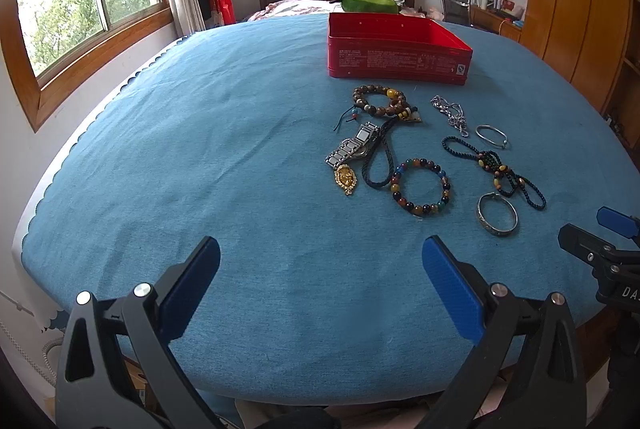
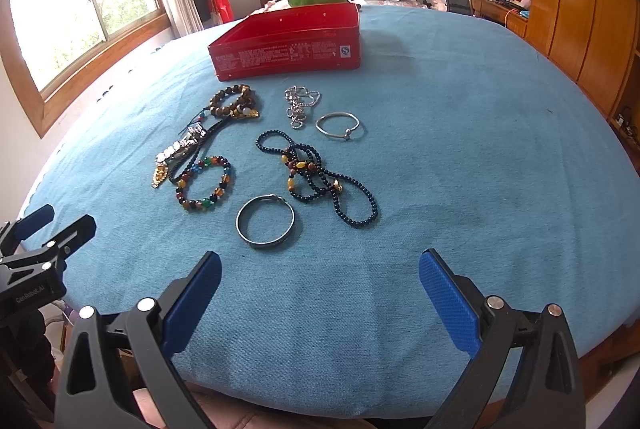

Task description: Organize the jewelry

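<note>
A: Jewelry lies spread on the blue cloth that covers the worktop. Start at the left.

B: The left gripper hangs over the near edge with its blue pads wide apart and nothing between them. Left of it the cloth is bare out to the scalloped left edge.

A: And the pieces?

B: Leftmost is a metal watch with a gold pendant touching its near end. A dark braided cord loops just beside the watch. Toward the far edge from them sits a brown bead bracelet.

A: Next?

B: A multicoloured bead bracelet lies near the cord. To its right is a wide silver bangle, nearest the front edge. Beyond the bangle a dark bead necklace sprawls in loops, and farther back lie a silver chain and a thin silver bangle, side by side.

A: The box?

B: A red tin stands open behind all of it, toward the far edge, apart from the pieces. I cannot see its floor.

A: And the right side?

B: The right gripper is spread wide too, holding nothing, above the near edge. The cloth to its right is bare.
</note>
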